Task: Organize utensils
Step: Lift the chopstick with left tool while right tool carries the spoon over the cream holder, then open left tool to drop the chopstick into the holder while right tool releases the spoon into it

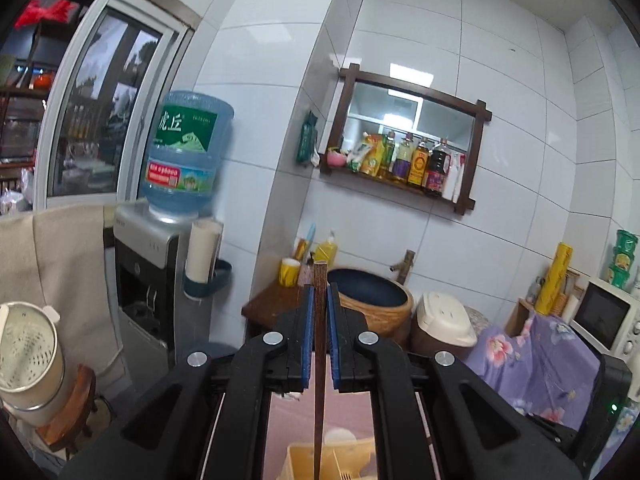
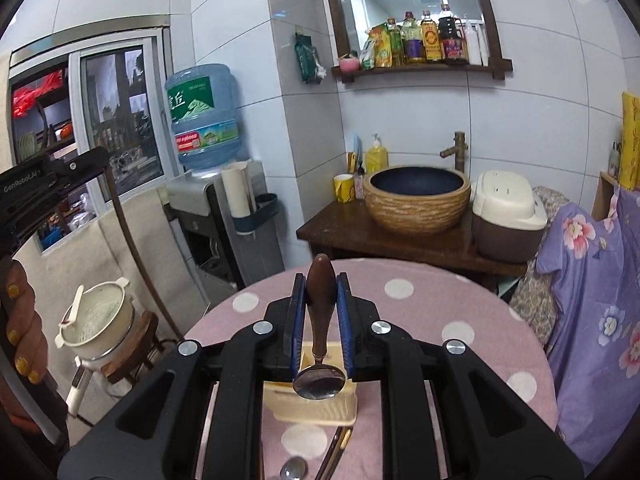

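Note:
My left gripper (image 1: 320, 292) is shut on a dark wooden chopstick (image 1: 319, 364) that stands upright between the blue pads, its lower end hanging over a cream utensil holder (image 1: 344, 460). My right gripper (image 2: 321, 280) is shut on the brown wooden handle of a metal spoon (image 2: 319, 382), bowl end down, just above the same holder (image 2: 316, 406). At the left edge of the right wrist view the left gripper (image 2: 44, 184) shows with the chopstick (image 2: 132, 248) trailing down from it. Both grippers are held above the table.
The holder stands on a round table with a pink dotted cloth (image 2: 420, 304). A loose spoon (image 2: 294, 470) and another utensil (image 2: 336, 448) lie in front of it. Beyond are a basin (image 2: 418, 200), a rice cooker (image 2: 508, 216) and a water dispenser (image 2: 208, 200); a pot on a stool (image 2: 96, 328) stands left.

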Demonstrator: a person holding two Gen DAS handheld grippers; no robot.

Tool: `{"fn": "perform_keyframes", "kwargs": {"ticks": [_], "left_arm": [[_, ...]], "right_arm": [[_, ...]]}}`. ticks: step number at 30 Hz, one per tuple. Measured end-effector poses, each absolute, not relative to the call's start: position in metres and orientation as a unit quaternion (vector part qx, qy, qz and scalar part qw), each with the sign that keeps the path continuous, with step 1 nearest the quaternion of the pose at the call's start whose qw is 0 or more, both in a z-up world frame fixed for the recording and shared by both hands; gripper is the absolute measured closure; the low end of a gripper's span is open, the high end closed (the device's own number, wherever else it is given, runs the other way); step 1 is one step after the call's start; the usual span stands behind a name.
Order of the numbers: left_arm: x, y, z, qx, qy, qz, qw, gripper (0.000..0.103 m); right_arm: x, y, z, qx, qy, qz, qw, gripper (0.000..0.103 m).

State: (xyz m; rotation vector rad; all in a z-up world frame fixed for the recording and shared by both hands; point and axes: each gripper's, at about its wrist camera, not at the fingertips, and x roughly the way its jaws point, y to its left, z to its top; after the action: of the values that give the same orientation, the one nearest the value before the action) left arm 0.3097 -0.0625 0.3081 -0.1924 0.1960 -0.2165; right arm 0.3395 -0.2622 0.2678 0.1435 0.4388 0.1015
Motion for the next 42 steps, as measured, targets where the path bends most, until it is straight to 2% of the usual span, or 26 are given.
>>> {"fn": "perform_keyframes", "kwargs": {"ticks": [5,12,22,32,33,34,35,36,37,39,42], "left_arm": [[0.338,-0.087,0.279,-0.082,0.097,-0.085,0.988,0.096],[0.359,-0.092,0.216,-0.087,0.158,-0.085,0.980,0.096],[0.369,-0.086,0.159,-0.083,0.224,-0.091,0.967,0.096],[0.370,-0.076,0.152,-0.088,0.233,-0.092,0.964,0.095],[0.368,-0.074,0.152,-0.091,0.234,-0.095,0.963,0.092],[0.366,-0.073,0.152,-0.091,0.235,-0.097,0.963,0.081],[0.362,-0.071,0.151,-0.091,0.235,-0.098,0.963,0.072],[0.357,-0.068,0.151,-0.093,0.231,-0.098,0.963,0.051],[0.353,-0.065,0.151,-0.097,0.227,-0.098,0.964,0.040],[0.340,-0.057,0.150,-0.106,0.221,-0.095,0.965,0.039],[0.323,-0.045,0.143,-0.112,0.235,-0.095,0.961,0.029]], "right_arm": [[0.362,-0.256,0.248,0.061,0.217,0.035,0.974,0.087],[0.377,-0.252,0.188,0.066,0.258,0.043,0.963,0.087],[0.386,-0.244,0.139,0.057,0.296,0.045,0.952,0.087],[0.383,-0.243,0.133,0.049,0.280,0.042,0.958,0.086],[0.380,-0.243,0.134,0.047,0.276,0.043,0.959,0.080],[0.377,-0.244,0.135,0.047,0.269,0.043,0.961,0.069],[0.373,-0.245,0.136,0.047,0.264,0.042,0.962,0.062],[0.368,-0.246,0.138,0.049,0.256,0.041,0.965,0.054],[0.364,-0.246,0.139,0.049,0.250,0.039,0.966,0.054],[0.354,-0.248,0.141,0.046,0.243,0.034,0.968,0.054],[0.336,-0.252,0.141,0.045,0.237,0.014,0.970,0.053]]}}
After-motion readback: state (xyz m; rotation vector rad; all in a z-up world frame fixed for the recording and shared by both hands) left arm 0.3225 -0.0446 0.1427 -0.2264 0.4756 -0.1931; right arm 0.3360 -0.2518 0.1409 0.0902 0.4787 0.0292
